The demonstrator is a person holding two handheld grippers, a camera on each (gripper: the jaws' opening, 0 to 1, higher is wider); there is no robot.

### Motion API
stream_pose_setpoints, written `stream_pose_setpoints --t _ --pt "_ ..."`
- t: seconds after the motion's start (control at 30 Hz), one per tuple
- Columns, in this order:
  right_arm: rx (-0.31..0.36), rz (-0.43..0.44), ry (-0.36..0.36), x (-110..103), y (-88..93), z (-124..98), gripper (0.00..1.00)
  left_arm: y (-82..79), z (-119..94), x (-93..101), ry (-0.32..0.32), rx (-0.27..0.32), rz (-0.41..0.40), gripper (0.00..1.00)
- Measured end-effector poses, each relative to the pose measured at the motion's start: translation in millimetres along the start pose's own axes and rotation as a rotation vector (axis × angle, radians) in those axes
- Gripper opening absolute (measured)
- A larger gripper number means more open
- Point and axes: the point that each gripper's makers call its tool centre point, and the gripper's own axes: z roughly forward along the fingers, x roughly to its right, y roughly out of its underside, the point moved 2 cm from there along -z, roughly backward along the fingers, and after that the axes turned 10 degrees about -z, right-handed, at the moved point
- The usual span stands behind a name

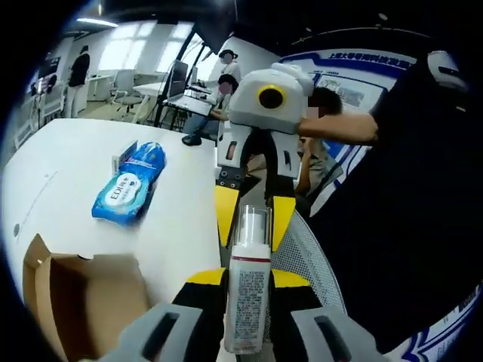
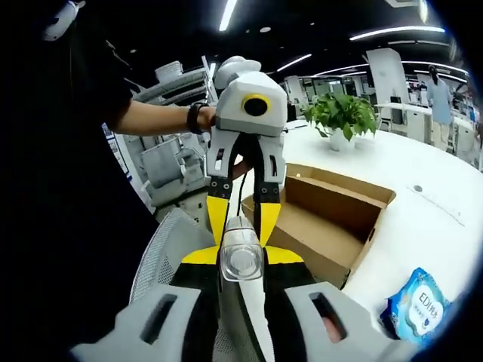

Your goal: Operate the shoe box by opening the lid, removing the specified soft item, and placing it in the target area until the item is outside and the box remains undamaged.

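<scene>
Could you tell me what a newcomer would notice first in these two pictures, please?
A white bottle with a clear cap is held between the two claws, the left claw and the right claw closed on it from opposite ends. Beside them on the white table sit an open cardboard box and a blue wipes pack.

The two views face each other at close range over the table's edge. The left gripper view looks along its own tool [image 1: 247, 283] at the right tool [image 1: 253, 215] just ahead, with the table [image 1: 75, 158] off to its left and an office beyond. The right gripper view looks back along its tool [image 2: 241, 260] at the left tool [image 2: 243, 207], the table [image 2: 423, 196] to its right. Both share the bottle [image 1: 248, 290] between them, the box [image 2: 332, 219] and the blue pack [image 1: 130, 183].
</scene>
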Motion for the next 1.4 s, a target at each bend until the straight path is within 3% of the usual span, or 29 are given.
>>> stream_pose_setpoints --t 0.2,0.4,0.6,0.7,0.73,0.83,1.1,1.23,1.4 --pt "0.006 0.042 0.034 8 8.3 -4 0.17 -1.0 2 -11.1 -0.037 0.026 -0.012 0.21" --pt "0.043 0.115 0.053 14 12.9 -16 0.17 -4.0 -2 -20.9 -0.095 0.095 -0.027 0.27" --pt "0.117 0.207 0.1 21 20.7 -34 0.17 -12.2 -11 -32.8 -0.172 0.275 -0.11 0.32" --pt "0.13 0.245 0.135 27 30.9 -48 0.17 -11.4 -22 -43.9 -0.287 0.417 -0.196 0.33" --pt "0.132 0.252 0.136 27 33.2 -52 0.17 -5.5 -28 -51.1 -0.35 0.462 -0.226 0.32" --pt "0.121 0.271 0.153 29 43.3 -62 0.17 13.8 -41 -62.7 -0.441 0.55 -0.308 0.32" --pt "0.132 0.316 0.221 47 55.3 -88 0.17 72.2 -66 -66.6 -0.684 0.734 -0.51 0.32" --pt "0.15 0.323 0.251 62 53.9 -99 0.17 96.9 -69 -65.8 -0.776 0.769 -0.566 0.33" --pt "0.172 0.319 0.286 79 47.9 -109 0.17 113.0 -72 -68.9 -0.848 0.8 -0.617 0.32"
